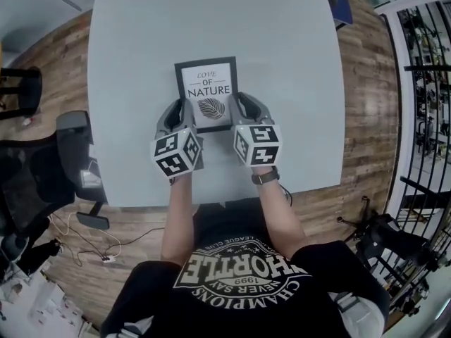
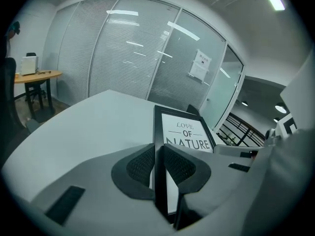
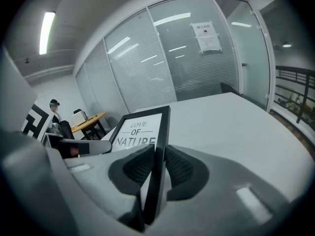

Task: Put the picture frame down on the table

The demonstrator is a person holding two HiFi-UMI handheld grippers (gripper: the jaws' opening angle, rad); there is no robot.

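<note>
**A:** Where is the picture frame (image 1: 206,94)?

**B:** Over the middle of the bench (image 1: 134,55), a little toward the bench's near edge. It faces up, and its white print reads "LOVE OF NATURE" above a leaf.

**A:** Is it lying on the bench?

**B:** I can't tell. No view shows whether its back touches the bench top or sits just above it.

**A:** What about the left claw (image 1: 182,117)?

**B:** It is clamped on the frame's left border, near the corner closest to the bench's near edge. The left gripper view shows the black border pinched between the two ribbed pads (image 2: 140,165), with no gap on either side.

**A:** And the right claw (image 1: 239,111)?

**B:** It grips the opposite border the same way. In the right gripper view its pads (image 3: 179,168) press on both faces of the thin black edge.

**A:** Is anything else near the bench?

**B:** A black chair (image 1: 35,174) stands off the bench's left side on the wood floor. The bench top around the frame is plain pale grey.
</note>
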